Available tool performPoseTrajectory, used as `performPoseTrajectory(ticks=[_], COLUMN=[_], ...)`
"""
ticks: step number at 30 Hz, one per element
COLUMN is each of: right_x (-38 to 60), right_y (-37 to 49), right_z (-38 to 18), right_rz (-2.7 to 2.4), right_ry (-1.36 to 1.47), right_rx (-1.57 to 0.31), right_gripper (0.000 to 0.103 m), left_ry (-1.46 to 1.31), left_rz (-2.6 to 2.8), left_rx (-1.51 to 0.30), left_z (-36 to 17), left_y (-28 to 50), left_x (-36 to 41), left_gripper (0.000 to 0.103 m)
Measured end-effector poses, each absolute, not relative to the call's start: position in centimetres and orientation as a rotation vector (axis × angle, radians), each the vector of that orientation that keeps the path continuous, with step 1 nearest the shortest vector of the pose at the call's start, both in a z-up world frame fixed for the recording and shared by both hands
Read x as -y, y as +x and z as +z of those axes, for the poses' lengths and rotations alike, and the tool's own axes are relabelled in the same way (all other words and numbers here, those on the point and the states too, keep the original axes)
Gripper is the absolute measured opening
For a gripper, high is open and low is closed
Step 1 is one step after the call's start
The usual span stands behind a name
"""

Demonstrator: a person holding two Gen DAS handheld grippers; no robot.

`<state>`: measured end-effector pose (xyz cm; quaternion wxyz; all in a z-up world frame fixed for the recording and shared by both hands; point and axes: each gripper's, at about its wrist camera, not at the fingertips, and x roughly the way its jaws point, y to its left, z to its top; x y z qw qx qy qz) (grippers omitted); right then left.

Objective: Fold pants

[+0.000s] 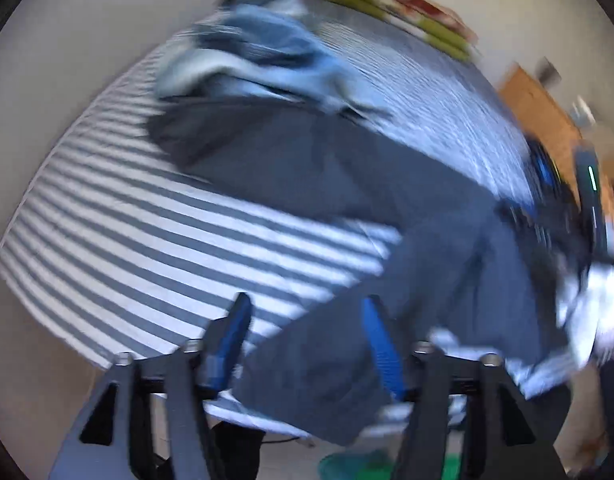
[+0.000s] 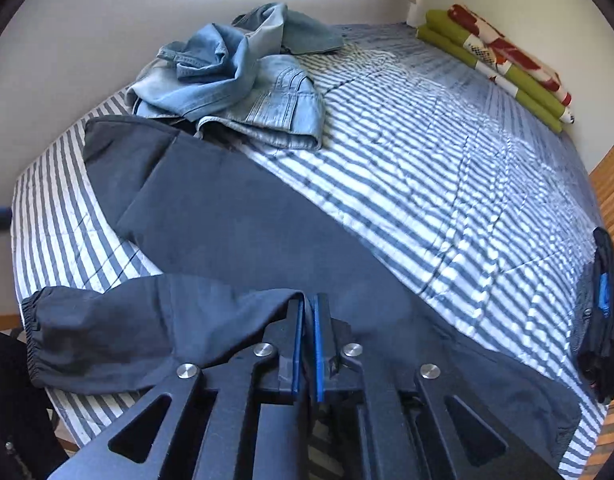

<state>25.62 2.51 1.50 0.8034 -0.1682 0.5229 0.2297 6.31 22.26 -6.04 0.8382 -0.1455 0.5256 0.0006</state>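
One hand-held gripper (image 2: 307,312) pinches dark pants (image 2: 227,216); other (image 1: 307,316) gapes.

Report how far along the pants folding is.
Done: the dark pants are spread on the striped bed. In hand: the right gripper pinches a fold of them; the left gripper is open above one leg. Left: every fold; the jeans lie crumpled.

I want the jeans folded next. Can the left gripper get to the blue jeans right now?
Probably yes. The left gripper is open and holds nothing, and the blue jeans lie uncovered at the far side of the bed. Only the flat dark pants lie between, so it would have to reach over them.
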Motion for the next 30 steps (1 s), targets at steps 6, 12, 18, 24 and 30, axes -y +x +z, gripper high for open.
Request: performPoseTrajectory(ticks=[6, 12, 18, 24, 30], right_x=[1.8, 9.8, 20.1, 28.1, 32.3], right_y=[25.0, 20.7, 13.9, 9.2, 8.6], right_z=[3.8, 8.5, 8.4, 6.5, 5.5], right_rz=[0.478, 0.424, 0.216, -0.005, -0.146], right_ry=[-0.254, -0.127, -0.040, 0.050, 0.112], right_rx=[-1.122, -1.036, -1.022, -1.066, -1.086], right_gripper=[0.018, 0.023, 0.026, 0.026, 0.026], left_ry=[-0.068, -0.076, -0.345, -0.428, -0.415], left_rz=[-0.147, -0.075, -0.064, 0.138, 0.313], left_rx=[-1.285, -1.305, -1.235, -1.026, -0.875], left_z=[-11.7, -13.6, -9.3, 0.0, 6.5], left_y=[4.5, 5.3, 5.2, 4.9, 4.4], left_x=[-12.4, -13.6, -20.4, -30.0, -36.6], left_gripper=[0.070, 0.021, 0.003, 0.003, 0.003])
